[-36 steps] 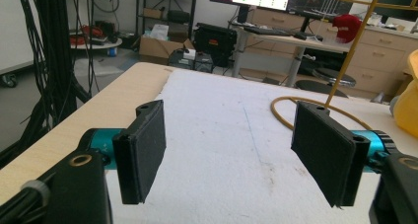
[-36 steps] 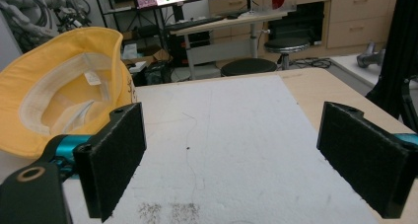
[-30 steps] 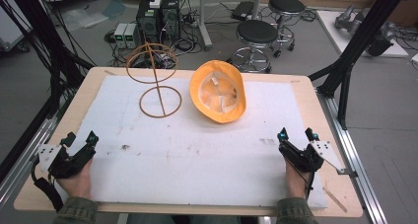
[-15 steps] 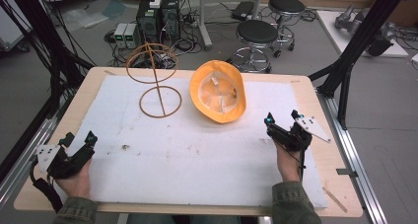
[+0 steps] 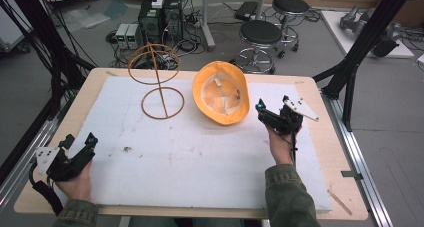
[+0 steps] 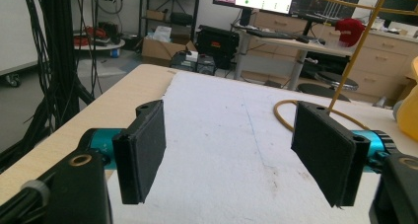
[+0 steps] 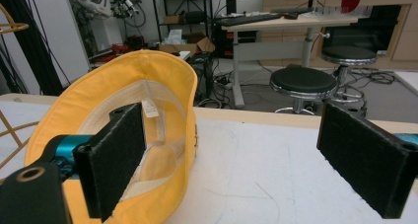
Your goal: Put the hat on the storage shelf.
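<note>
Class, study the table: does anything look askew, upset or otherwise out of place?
The yellow hat lies upside down, its white lining and label facing up, instead of sitting on the wire stand beside it. The stand is upright and empty. The right gripper, jaws open, is next to the hat's brim.

Yellow hat (image 5: 221,93) lying upside down on the white mat

Its brim spreads wide, the hollow crown faces up showing pale lining and a small white tag; it rests toward the table's far edge, just right of centre.
</note>
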